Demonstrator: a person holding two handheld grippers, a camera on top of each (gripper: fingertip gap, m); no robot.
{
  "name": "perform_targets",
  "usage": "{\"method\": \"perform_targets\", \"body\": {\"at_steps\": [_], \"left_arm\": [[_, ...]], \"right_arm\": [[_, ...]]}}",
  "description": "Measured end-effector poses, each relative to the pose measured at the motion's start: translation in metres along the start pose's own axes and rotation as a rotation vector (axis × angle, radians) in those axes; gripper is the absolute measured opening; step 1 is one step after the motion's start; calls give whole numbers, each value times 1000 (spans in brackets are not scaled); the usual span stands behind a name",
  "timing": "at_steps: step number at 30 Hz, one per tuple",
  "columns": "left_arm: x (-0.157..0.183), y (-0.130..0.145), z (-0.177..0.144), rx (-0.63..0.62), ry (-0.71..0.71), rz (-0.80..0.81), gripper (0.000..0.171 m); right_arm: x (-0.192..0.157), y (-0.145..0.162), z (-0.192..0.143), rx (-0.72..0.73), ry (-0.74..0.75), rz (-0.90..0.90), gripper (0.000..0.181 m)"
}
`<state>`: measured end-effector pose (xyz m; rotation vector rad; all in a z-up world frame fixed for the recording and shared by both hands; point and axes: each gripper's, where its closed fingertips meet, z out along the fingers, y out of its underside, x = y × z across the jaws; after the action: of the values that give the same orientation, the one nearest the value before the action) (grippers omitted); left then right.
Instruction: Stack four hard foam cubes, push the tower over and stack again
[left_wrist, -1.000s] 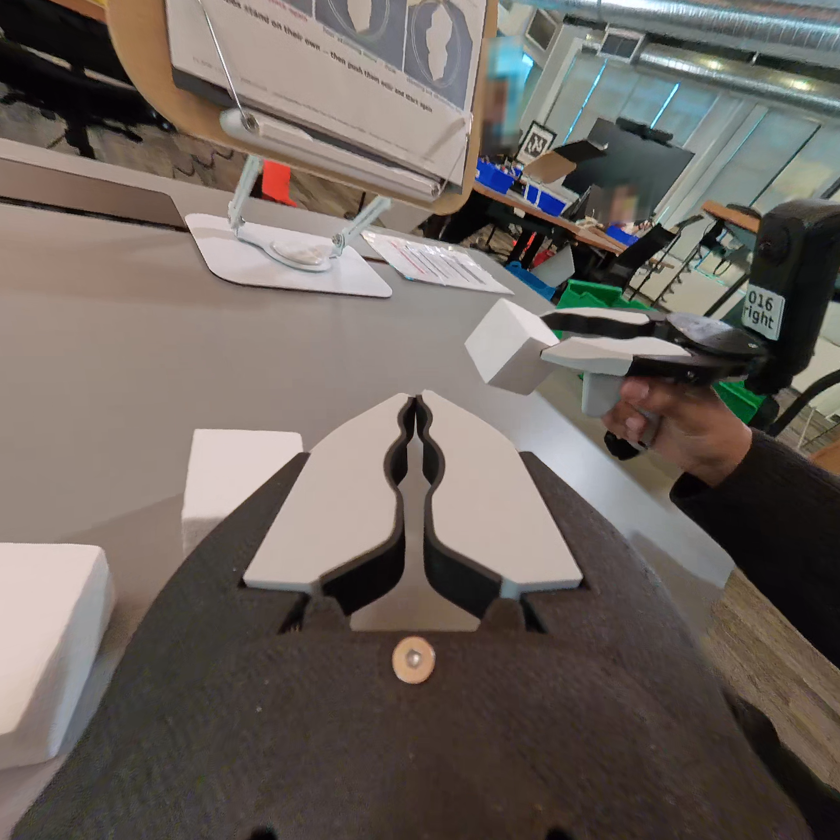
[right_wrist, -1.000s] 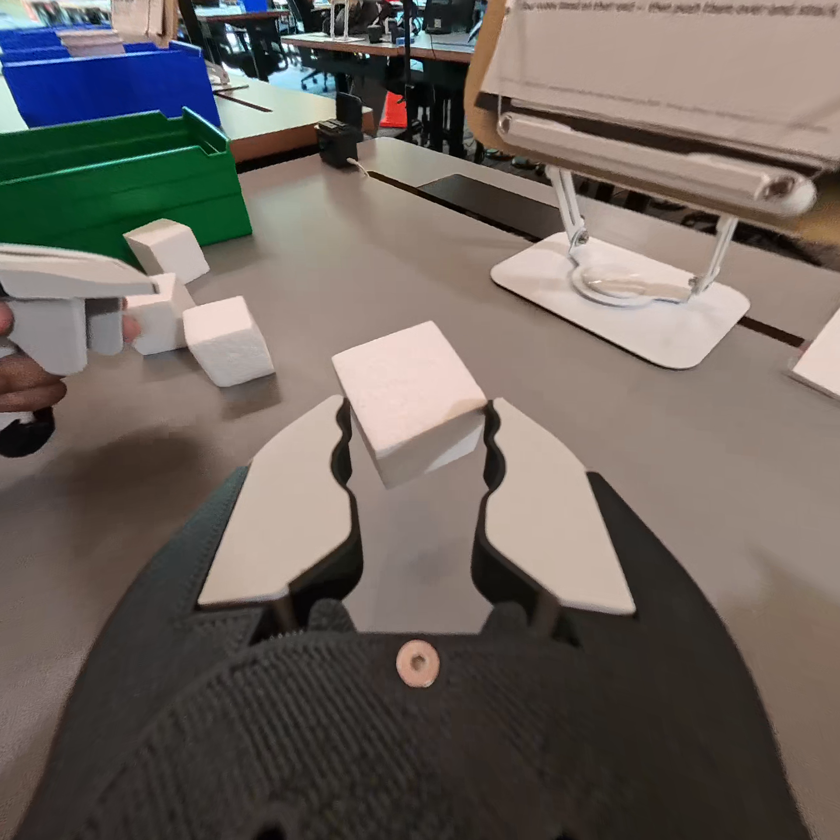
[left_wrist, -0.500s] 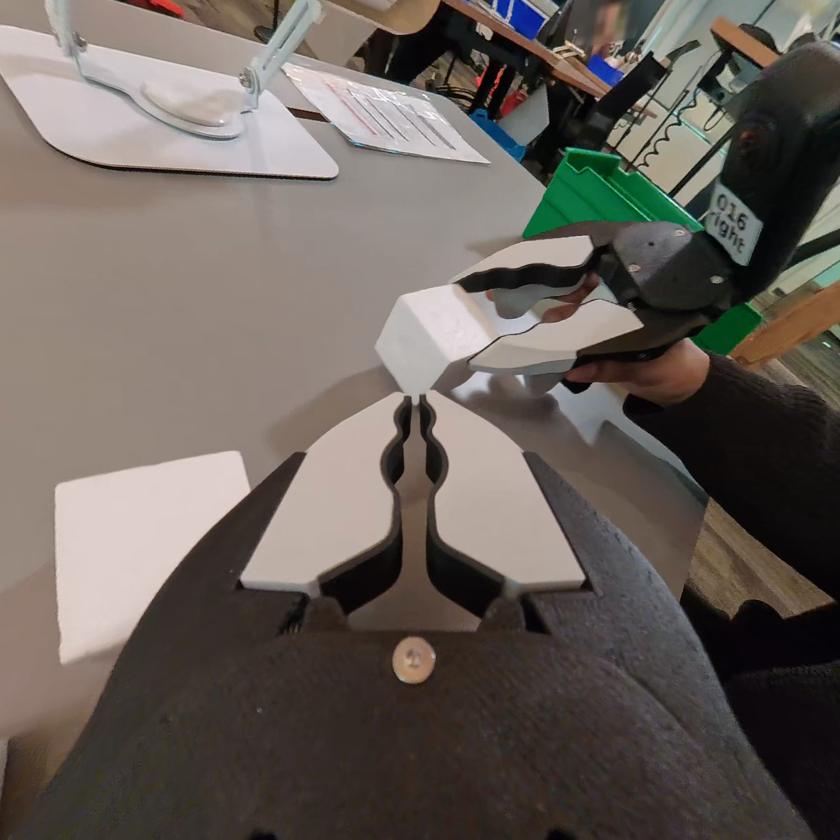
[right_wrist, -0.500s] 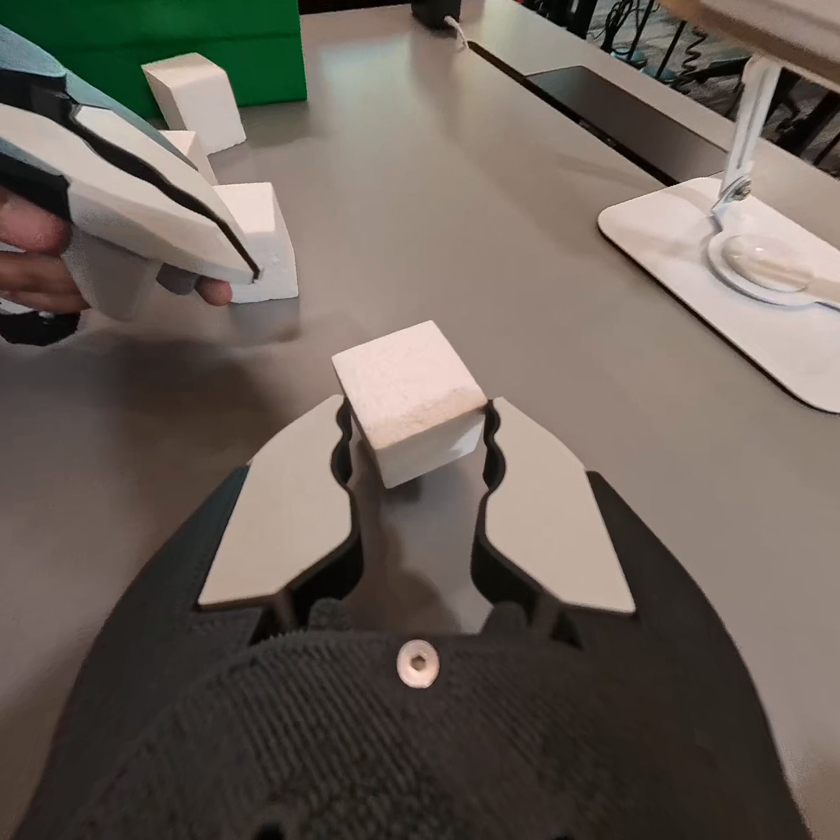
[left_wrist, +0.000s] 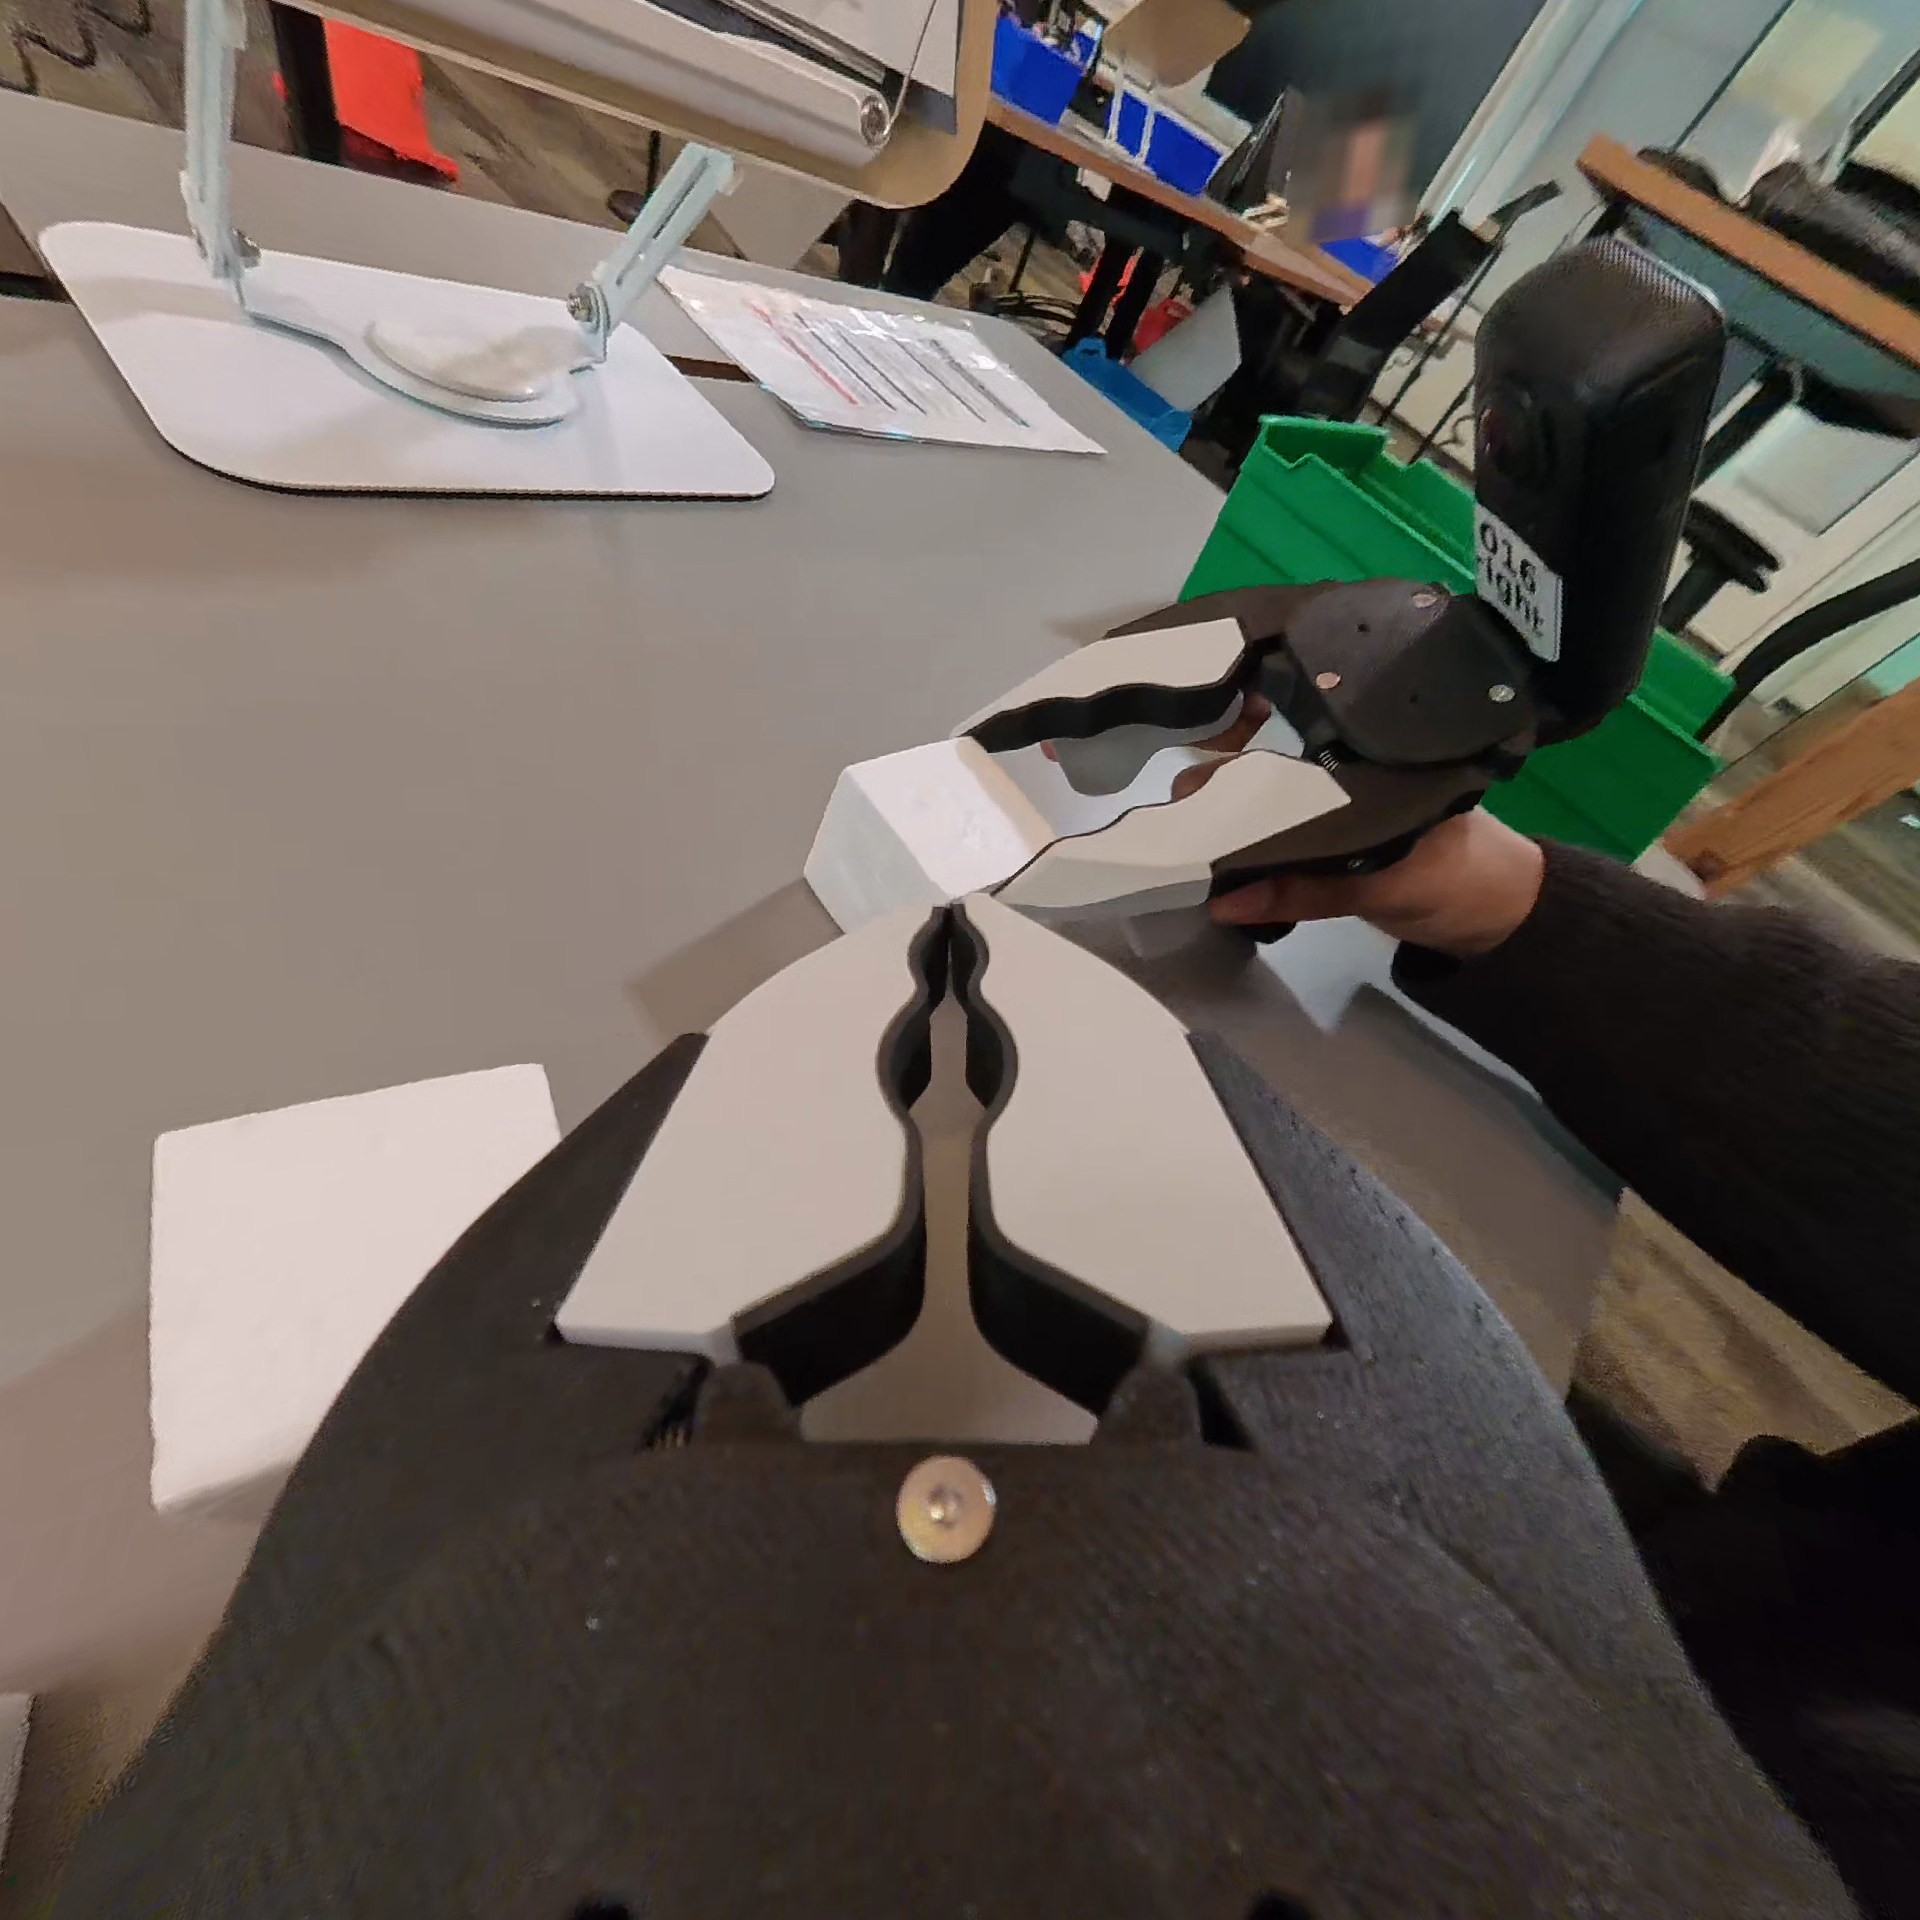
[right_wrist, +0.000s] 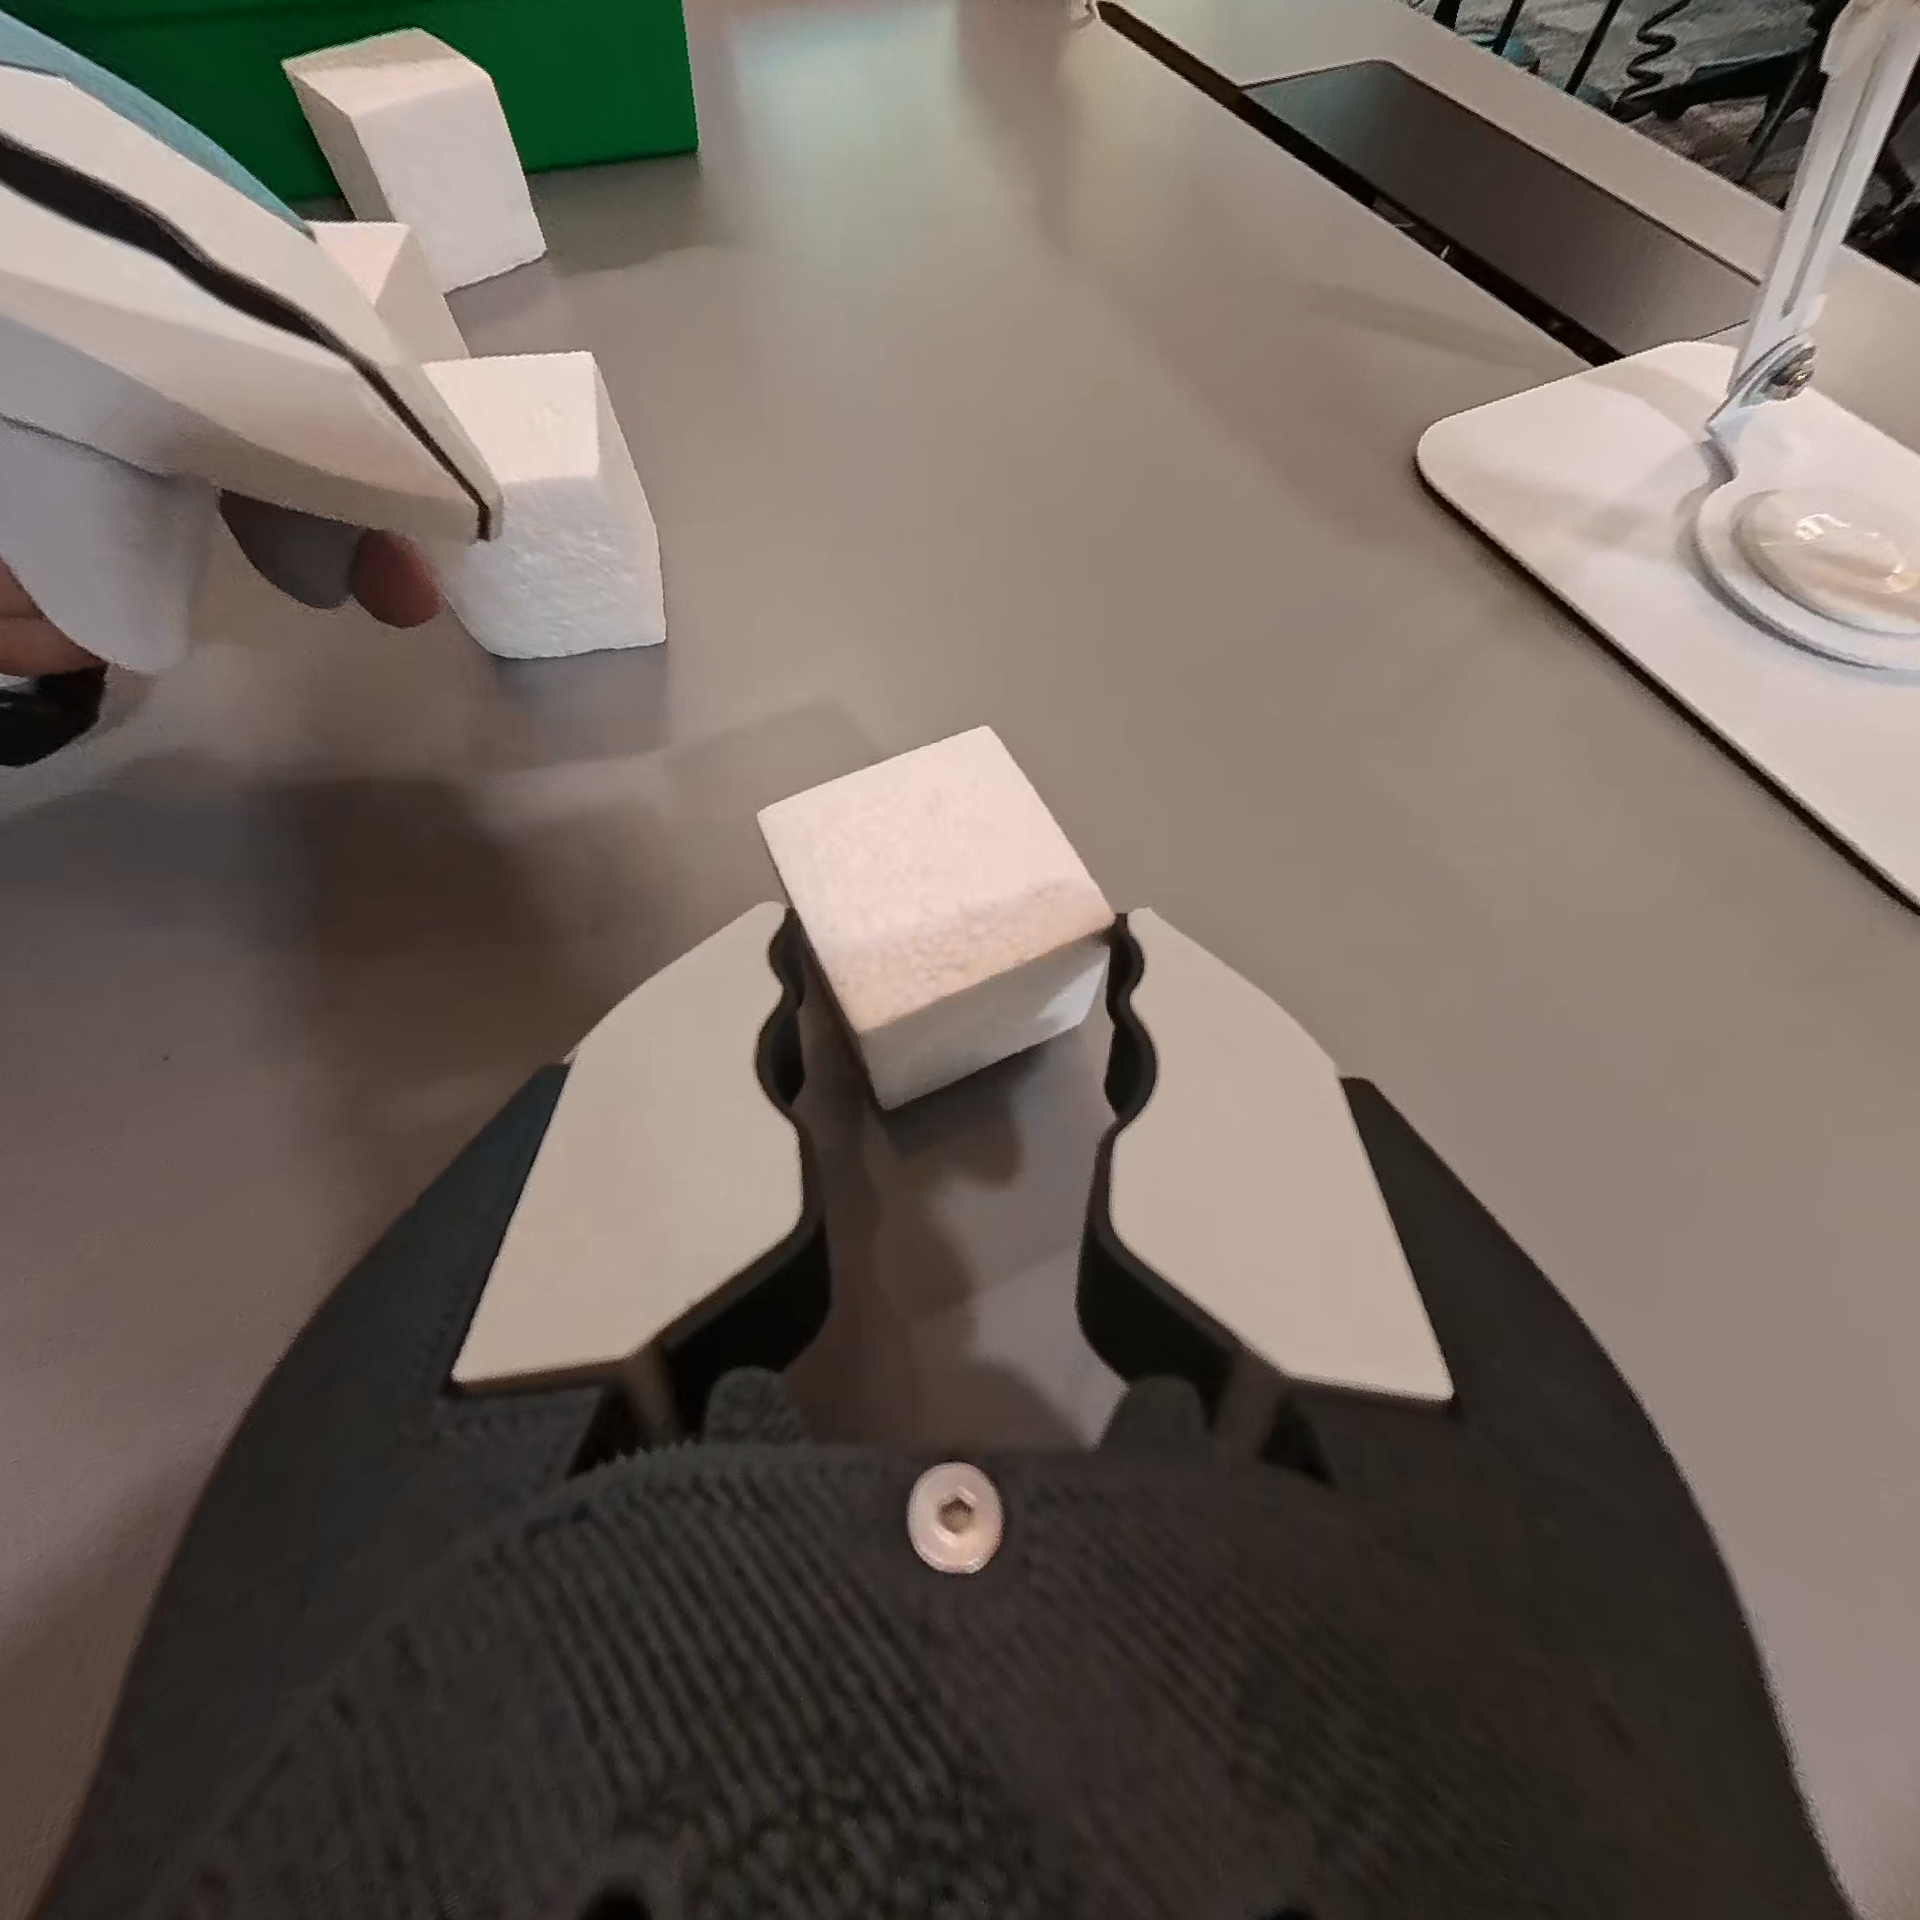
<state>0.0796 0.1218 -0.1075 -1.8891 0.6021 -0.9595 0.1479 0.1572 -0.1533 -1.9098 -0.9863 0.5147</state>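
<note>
— What's the right tool (right_wrist: 948, 935) doing?

— Angled down over the grey desk (right_wrist: 1039, 416), fingers clamped on a white foam cube (right_wrist: 925, 914) at its tips. Whether the cube touches the desk, I can't tell.

— And the left tool (left_wrist: 951, 920)?

— Fingers pressed together, empty, tips just beside that cube. Another foam block (left_wrist: 312, 1247) sits on the desk by its left side, and two more blocks (right_wrist: 416, 135) beyond, near a green bin (right_wrist: 468, 62).
</note>
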Motion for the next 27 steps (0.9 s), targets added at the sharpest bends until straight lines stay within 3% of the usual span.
{"method": "perform_targets", "body": {"at_steps": [13, 19, 27], "left_arm": [[1, 1, 4, 6, 16, -16, 1], [4, 4, 10, -10, 30, -5, 1], [4, 4, 11, -13, 33, -16, 1]], "right_arm": [[0, -7, -6, 27, 13, 51, 57], [0, 3, -7, -7, 3, 59, 69], [-3, 3, -6, -1, -10, 43, 60]]}}
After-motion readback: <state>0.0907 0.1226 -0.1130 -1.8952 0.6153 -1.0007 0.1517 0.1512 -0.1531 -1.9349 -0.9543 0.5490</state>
